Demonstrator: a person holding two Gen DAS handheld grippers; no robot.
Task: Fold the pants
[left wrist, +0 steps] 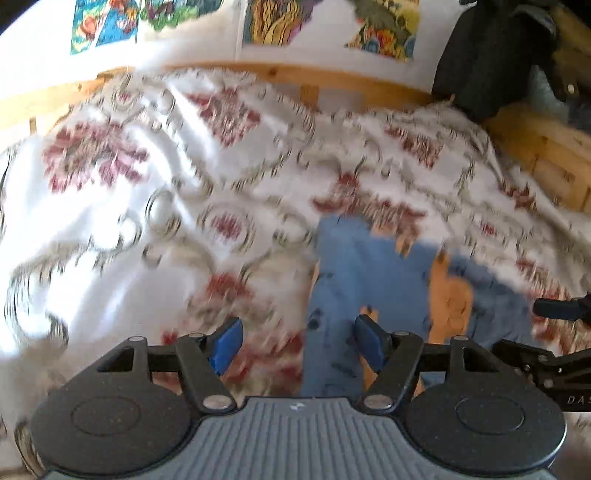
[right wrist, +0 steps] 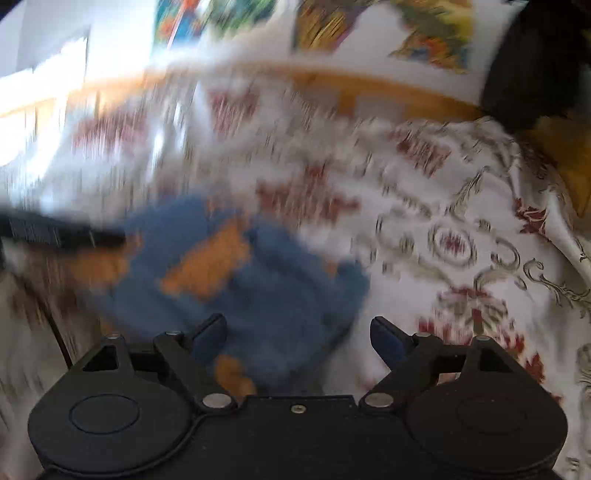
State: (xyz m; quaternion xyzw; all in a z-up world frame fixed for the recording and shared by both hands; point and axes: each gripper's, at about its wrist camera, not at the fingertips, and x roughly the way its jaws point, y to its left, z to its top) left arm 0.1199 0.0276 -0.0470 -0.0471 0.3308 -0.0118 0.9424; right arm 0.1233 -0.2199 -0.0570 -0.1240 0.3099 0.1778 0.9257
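Small blue pants (left wrist: 354, 280) with orange patches lie on a white bedspread with red flowers (left wrist: 155, 206). In the left wrist view my left gripper (left wrist: 298, 345) hovers open over the pants' near left edge, with nothing between its blue fingers (left wrist: 228, 343). The right gripper's black arm (left wrist: 554, 308) shows at the right edge. In the right wrist view, heavily blurred, the pants (right wrist: 266, 288) lie crumpled just ahead, and my right gripper (right wrist: 298, 338) stands open above their near edge. A dark bar of the left gripper (right wrist: 59, 232) crosses the left side.
A wooden bed rail (left wrist: 332, 79) runs along the far side of the bedspread, below colourful pictures (left wrist: 107, 22) on the wall. Dark clothing (left wrist: 495, 55) hangs at the upper right over a wooden frame (left wrist: 546, 147). The bedspread (right wrist: 461, 229) spreads wide to the right.
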